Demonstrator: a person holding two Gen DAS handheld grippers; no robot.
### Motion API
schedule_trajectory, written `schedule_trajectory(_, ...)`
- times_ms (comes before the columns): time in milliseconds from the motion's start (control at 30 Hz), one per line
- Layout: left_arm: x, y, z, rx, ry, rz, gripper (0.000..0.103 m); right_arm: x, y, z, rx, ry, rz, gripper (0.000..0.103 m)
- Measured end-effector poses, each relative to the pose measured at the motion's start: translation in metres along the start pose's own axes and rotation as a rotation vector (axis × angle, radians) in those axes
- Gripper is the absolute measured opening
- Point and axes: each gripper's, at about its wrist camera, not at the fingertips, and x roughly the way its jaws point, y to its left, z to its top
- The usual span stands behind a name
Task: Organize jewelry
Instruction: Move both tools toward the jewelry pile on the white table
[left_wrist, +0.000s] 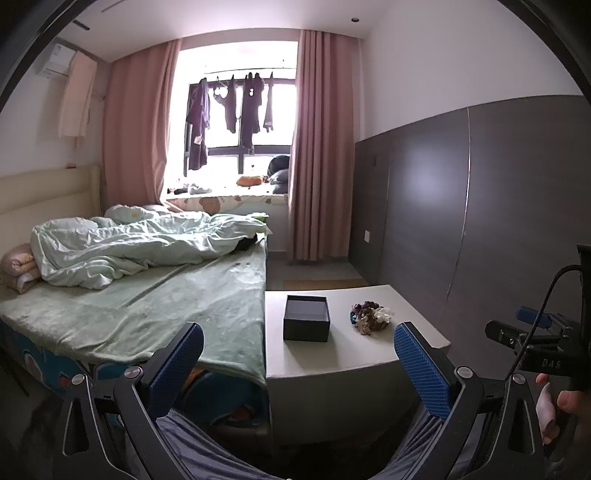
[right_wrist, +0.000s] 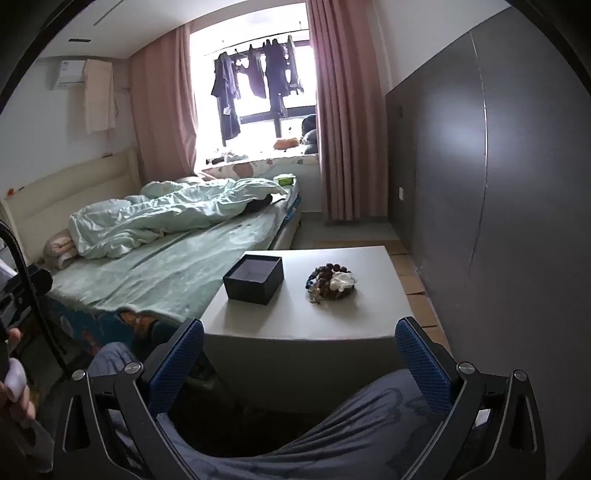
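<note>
1. Left wrist view: the left gripper (left_wrist: 299, 362) has its jaws spread wide with nothing between them. Ahead, on the white table (left_wrist: 295, 354), the open dark box (left_wrist: 306, 323) sits left of the jewelry pile (left_wrist: 371, 316), the two apart.
2. Right wrist view: the right gripper (right_wrist: 299, 360) is likewise released and empty, short of the white table (right_wrist: 354, 314). The jewelry pile (right_wrist: 331, 282) lies right of the dark box (right_wrist: 254, 279), beside the bed (right_wrist: 155, 273).

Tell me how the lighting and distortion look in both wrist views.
Left wrist view: the window is blown out, hanging clothes silhouetted, wall panel edges bowed. Right wrist view: same backlight glare, soft sheen on the panel, jewelry pile dim.
</note>
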Motion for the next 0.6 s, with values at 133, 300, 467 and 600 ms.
schedule_trajectory(133,0.0018,0.0029,-0.0007,-0.005,0.002,-0.009,0.103,0.0033,0.0017,0.0003,-0.002,0.001,-0.003,0.103)
schedule_trajectory(300,0.0022,0.0024,0.0007,0.007,0.003,-0.021,0.103,0.0029,0.0041,0.0022,-0.001,-0.003,-0.013,0.103)
schedule_trajectory(467,0.0032,0.0046,0.0002,0.002,-0.001,-0.038,0.103,0.0042,0.0032,0.0034,0.006,-0.006,-0.026,0.103)
schedule_trajectory(600,0.0077,0.0048,0.0002,-0.008,0.004,-0.060,0.103,0.0038,-0.0001,0.0019,0.021,-0.012,-0.043,0.103)
